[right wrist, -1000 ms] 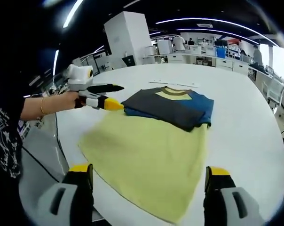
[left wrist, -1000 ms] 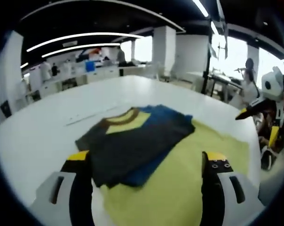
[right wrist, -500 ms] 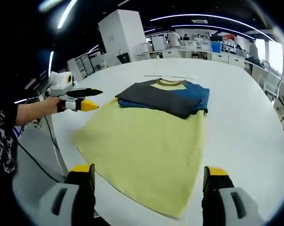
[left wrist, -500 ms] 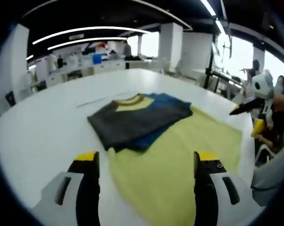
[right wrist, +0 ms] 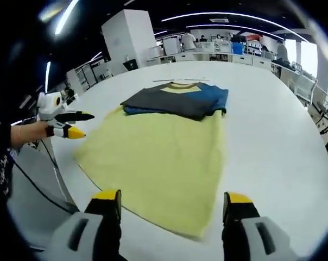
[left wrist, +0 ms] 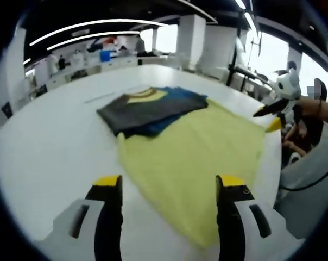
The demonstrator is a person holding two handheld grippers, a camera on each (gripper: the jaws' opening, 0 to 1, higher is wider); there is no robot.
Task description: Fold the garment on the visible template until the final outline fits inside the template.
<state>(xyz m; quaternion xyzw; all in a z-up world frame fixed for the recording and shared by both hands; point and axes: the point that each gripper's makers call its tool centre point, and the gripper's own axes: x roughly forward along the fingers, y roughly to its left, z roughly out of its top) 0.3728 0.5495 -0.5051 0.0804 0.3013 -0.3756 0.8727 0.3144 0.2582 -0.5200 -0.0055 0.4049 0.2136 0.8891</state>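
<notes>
The garment [right wrist: 177, 100] is lying folded at the far end of the yellow template [right wrist: 158, 163] on the white desk [right wrist: 272, 141], apparently within its outline (far edge hard to judge), so the folding is looking complete or nearly so. The left gripper [left wrist: 169, 187] and right gripper [right wrist: 172, 198] are hovering at the near edge, fingers spread wide, holding nothing.

The white table [right wrist: 278, 136] is bare all around the folded shirt [right wrist: 177, 100] and the yellow sheet [right wrist: 158, 163].
</notes>
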